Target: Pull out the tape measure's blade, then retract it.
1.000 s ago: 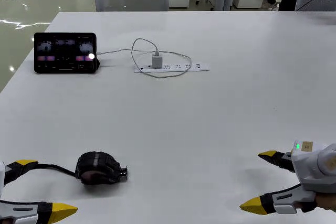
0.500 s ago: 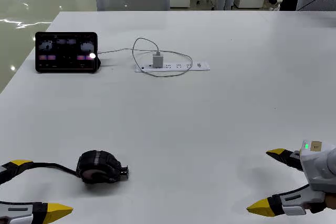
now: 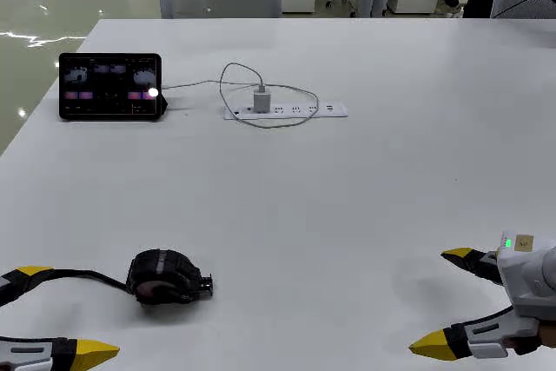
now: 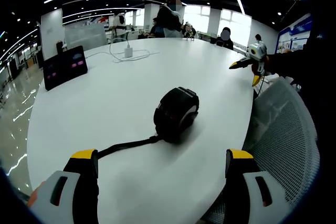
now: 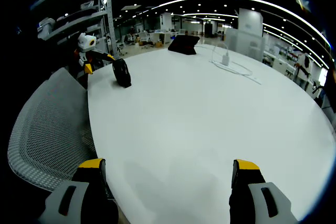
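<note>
- The tape measure (image 3: 165,277) is lying on the white table (image 3: 365,188), well to the near side of the power strip (image 3: 282,112) and off to its left.
- Its black case is sitting with the long axis running roughly parallel to the power strip. The blade's mouth and small end hook are pointing right, and the blade is sitting fully wound in.
- A black strap (image 3: 87,277) is trailing from the case's other end, out to the left, away from the power strip.
- The left gripper (image 3: 62,311) is hovering further left and nearer than the case, with jaws spread wide and gripping nothing. The strap's end is reaching up to one yellow tip, and I cannot tell whether they are touching.
- The right gripper (image 3: 433,301) is hanging well to the near side of the power strip and off to its right. Its jaws are gaping just as wide over bare tabletop, holding nothing.
- A tablet (image 3: 109,86) is glowing just left of the power strip.
</note>
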A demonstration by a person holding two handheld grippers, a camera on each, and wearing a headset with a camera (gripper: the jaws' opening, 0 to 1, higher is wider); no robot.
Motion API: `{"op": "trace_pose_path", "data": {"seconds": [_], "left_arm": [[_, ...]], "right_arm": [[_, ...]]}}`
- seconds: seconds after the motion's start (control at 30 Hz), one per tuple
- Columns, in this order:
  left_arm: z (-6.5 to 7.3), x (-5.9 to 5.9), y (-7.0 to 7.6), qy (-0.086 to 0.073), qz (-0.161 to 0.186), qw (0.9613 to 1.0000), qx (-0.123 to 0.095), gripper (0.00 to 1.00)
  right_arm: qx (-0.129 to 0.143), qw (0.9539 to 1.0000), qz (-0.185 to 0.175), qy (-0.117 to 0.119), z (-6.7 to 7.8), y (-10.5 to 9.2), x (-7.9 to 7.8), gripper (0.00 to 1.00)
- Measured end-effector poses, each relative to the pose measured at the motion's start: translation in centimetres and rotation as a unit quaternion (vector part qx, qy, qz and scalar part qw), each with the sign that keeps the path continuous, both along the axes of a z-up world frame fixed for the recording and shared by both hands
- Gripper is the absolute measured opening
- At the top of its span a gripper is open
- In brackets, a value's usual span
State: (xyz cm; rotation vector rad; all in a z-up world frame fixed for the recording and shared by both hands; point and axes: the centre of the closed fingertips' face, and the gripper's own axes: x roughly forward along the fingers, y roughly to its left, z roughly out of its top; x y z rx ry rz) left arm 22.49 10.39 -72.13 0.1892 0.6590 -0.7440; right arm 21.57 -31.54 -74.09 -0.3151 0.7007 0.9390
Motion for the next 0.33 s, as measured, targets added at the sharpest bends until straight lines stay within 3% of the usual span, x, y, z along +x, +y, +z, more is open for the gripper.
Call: {"op": "trace_pose_path", "data": {"seconds": [0.33], "left_arm": [[0.09,0.16,0.26,-0.001,0.001,1.0000,0.003,0.99]], "right_arm": [[-0.001,1.0000,0.000,-0.002,0.21,-0.17,0.02,0.99]]}}
